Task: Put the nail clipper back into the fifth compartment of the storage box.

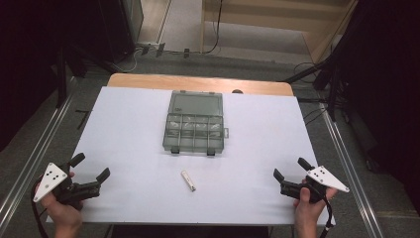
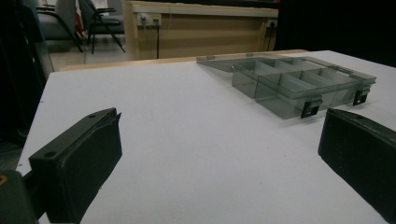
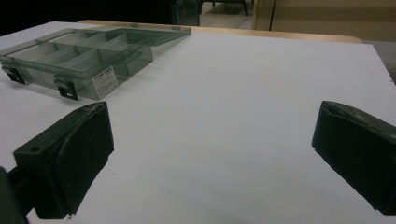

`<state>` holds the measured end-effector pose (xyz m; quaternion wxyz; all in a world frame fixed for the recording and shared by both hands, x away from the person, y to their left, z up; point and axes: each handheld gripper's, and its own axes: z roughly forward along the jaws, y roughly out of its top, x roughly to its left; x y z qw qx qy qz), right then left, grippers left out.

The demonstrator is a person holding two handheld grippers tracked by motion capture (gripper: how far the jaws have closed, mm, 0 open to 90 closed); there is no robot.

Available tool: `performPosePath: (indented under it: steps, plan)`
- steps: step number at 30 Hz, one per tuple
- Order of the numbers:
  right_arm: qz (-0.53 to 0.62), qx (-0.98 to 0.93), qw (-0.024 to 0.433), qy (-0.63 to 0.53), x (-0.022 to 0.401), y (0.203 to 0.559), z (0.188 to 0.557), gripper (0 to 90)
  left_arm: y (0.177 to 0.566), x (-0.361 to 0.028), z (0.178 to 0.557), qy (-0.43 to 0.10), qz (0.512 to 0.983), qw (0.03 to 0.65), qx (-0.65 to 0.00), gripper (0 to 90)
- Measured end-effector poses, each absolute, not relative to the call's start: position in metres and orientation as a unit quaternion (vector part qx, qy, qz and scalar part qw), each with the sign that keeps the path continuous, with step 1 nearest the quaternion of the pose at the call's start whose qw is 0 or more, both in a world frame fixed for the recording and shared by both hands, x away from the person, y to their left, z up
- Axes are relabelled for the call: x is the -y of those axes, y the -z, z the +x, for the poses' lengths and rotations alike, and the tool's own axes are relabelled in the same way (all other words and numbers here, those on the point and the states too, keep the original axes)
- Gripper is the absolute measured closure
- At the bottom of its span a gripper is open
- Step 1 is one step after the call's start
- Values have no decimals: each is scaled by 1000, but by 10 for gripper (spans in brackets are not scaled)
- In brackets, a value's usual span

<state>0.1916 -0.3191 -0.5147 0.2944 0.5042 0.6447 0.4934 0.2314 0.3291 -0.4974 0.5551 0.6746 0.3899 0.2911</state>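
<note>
From above, the table [image 1: 129,129] carries a smooth white sheet, with a strip of bare wood showing along its far edge. A clear, grey-tinted plastic compartment box [image 1: 194,123] sits near the middle of the far half, its lid laid flat open toward the far edge and two dark latches on its near wall. What lies in its compartments is too faint to make out. Between the box and the near edge, roughly central, lies a small pale stick-shaped piece [image 1: 188,180]; its material is hard to tell. The left gripper [image 1: 90,168] hovers at the near left corner, jaws spread with nothing between them. The right gripper [image 1: 292,169] is at the near right corner, likewise released and empty. Each carries a grey three-cornered plate, and the hands are cut off by the bottom of the frame.

In the left gripper view, two matte black blocky jaws stand wide apart over bare white sheet, both cropped at the frame's edges. The box [image 2: 299,84] lies ahead to the right, its thin translucent dividers visible.

In the right gripper view, the jaws stand just as wide, and the box [image 3: 79,58] lies ahead to the left, a small white label on its near wall, its print unreadable.
</note>
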Motion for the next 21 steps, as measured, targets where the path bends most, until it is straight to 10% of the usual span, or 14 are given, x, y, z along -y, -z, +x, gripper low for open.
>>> performPosePath:
  steps: [18, 21]
  plan:
    - [501, -653, 291, -488, 316, 512, 192, 9, 497, -329, 231, -290, 675, 558, -388, 0]
    - [504, -654, 292, -483, 310, 509, 193, 200, 497, -329, 231, -290, 676, 556, -386, 0]
